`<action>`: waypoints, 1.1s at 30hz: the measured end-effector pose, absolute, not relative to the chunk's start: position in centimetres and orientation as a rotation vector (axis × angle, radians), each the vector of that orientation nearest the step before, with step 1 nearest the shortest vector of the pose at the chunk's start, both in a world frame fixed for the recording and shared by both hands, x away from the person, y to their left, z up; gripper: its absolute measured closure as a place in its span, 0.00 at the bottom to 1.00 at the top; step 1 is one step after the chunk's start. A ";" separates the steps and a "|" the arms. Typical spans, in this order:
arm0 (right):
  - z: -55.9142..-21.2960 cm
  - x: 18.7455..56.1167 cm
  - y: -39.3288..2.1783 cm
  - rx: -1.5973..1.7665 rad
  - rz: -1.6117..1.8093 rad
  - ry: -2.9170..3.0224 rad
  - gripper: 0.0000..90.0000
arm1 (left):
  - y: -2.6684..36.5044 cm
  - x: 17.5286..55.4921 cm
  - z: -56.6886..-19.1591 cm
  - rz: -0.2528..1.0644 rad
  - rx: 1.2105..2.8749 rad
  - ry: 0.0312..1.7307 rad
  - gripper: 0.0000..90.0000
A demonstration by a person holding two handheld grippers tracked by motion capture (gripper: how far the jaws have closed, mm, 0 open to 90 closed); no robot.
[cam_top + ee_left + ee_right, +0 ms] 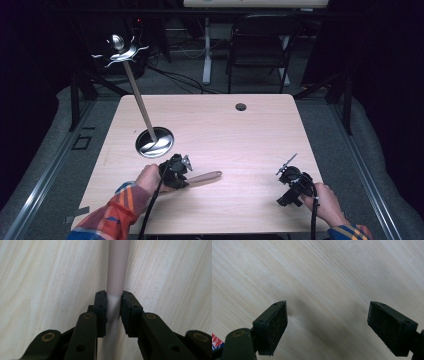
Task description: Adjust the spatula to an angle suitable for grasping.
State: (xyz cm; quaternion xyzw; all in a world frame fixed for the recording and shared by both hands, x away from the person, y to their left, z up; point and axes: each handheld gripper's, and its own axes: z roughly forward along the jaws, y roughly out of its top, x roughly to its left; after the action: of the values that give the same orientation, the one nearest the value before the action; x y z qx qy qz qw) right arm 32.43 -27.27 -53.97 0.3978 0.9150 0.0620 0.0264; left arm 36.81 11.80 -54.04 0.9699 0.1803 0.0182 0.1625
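Observation:
A pale wooden rod (pixel 206 177) lies flat on the light wooden table (pixel 240 140), near its front edge. My left gripper (pixel 175 171) is shut on one end of it. In the left gripper view the two black pads (pixel 101 305) press on either side of the rod (pixel 117 265), which runs straight away over the tabletop. My right gripper (pixel 291 179) hovers at the front right of the table. Its jaws stand wide open over bare wood in the right gripper view, with nothing between them (pixel 327 325).
A stand with a round metal base (pixel 155 142), a slanted wooden pole (pixel 137 97) and metal hooks on top (pixel 121 50) sits at the table's left. A cable hole (pixel 241 106) marks the far edge. A dark chair (pixel 260 45) stands behind the table.

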 end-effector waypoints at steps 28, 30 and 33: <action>-54.4 32.3 -27.2 1.258 0.194 2.828 0.18 | 15.1 39.3 -54.4 0.112 2.680 0.944 0.84; -54.3 32.3 -27.2 1.254 0.202 2.826 0.18 | 15.4 39.5 -54.4 0.113 2.677 0.972 0.84; -54.2 32.3 -27.2 1.247 0.203 2.822 0.18 | 15.9 39.8 -54.5 0.115 2.669 1.010 0.84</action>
State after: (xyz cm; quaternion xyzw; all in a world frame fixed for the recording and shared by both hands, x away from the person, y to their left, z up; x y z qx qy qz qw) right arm 32.28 -27.22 -54.21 0.4032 0.9124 0.0655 0.0248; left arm 39.82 15.91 -54.46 0.9250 0.3499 0.0400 0.1425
